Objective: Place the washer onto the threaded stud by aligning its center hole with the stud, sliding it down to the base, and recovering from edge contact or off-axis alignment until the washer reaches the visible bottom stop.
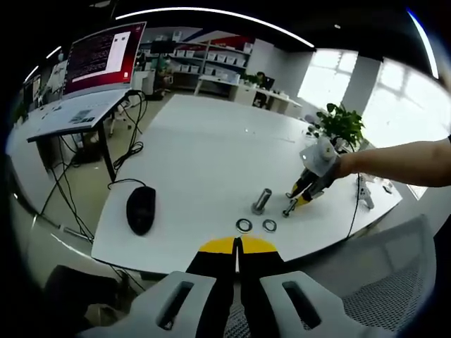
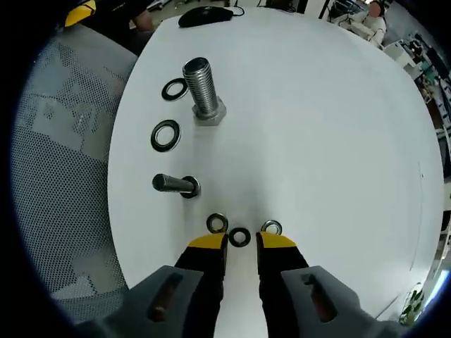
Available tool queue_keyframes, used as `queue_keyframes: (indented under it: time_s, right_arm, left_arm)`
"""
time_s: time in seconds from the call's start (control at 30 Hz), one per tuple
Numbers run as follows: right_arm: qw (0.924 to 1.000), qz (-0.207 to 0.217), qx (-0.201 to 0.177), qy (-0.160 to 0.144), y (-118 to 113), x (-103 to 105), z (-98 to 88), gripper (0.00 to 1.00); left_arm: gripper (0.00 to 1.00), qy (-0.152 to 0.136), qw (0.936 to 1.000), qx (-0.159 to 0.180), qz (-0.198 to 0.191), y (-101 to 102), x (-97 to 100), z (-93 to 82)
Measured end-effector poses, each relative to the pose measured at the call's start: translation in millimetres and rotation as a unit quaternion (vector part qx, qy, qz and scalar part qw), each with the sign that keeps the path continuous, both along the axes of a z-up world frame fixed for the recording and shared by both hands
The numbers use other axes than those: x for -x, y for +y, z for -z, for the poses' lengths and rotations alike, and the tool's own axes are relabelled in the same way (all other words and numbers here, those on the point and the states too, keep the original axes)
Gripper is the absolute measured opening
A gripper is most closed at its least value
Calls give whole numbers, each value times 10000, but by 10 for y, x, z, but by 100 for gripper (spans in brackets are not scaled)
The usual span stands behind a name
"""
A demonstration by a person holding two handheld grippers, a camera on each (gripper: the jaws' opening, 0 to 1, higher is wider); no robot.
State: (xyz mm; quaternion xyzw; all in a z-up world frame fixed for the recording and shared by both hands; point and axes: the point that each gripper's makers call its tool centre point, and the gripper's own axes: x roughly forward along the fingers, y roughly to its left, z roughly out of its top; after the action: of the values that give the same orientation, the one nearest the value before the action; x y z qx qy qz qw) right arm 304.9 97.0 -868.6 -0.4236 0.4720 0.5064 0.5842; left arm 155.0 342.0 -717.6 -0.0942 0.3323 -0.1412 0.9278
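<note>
Left gripper (image 1: 237, 246): hangs off the near edge of the white desk (image 1: 204, 141), over the mesh chair (image 1: 394, 282). Its fingers are pressed together, yellow tips meeting, nothing between them. It is well apart from the work.

Desk contents, left to right in the right gripper view: two large washers (image 2: 165, 135) near the desk's left edge, one just beside the base of the large threaded stud (image 2: 202, 90). The stud stands upright on its hex head, thread up, bare, no washer on it. Nearer the right gripper, a smaller bolt (image 2: 176, 185) lies on its side, long axis roughly across the view. Then three small rings in a row: a nut (image 2: 217, 224), a dark small washer (image 2: 239, 237), another nut (image 2: 271, 227). A computer mouse (image 1: 141, 209) sits toward the far end from this gripper.

Right gripper (image 2: 239, 243): low over the desk, fingers parted by a narrow gap, holding nothing. The small washer lies flat in that gap, between the yellow tips; contact with either tip cannot be told.

Key relation: the washer is directly ahead of and between the right fingers; the right gripper is far nearer than the left. The upright stud lies ahead and to the left of the washer, past the lying bolt.

Judgement: pick-up stage, washer not yet lifted. Flat washer on a smooth desk may slip when pinched by its edges.
</note>
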Motion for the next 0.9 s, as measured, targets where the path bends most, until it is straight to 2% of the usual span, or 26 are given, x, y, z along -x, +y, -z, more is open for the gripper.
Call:
queue_keyframes:
  time_s: [0.2, 0.33, 0.5, 0.9]
  right_arm:
    - [9999, 26, -105, 21, -21, 38, -16, 19]
    - [10000, -53, -4, 14, -76, 63, -13, 19]
    - [10000, 53, 35, 4, -59, 60, -15, 19]
    - [9995, -102, 298, -23, -42, 50, 5, 20]
  left_arm:
    - [0, -11, 10000, -1, -4, -28, 12, -16]
    - [0, -10, 10000, -9, 18, -41, 21, -22]
    - [0, -35, 10000, 7, 6, -38, 21, -34]
    - [0, -17, 10000, 2, 18, -43, 31, -43]
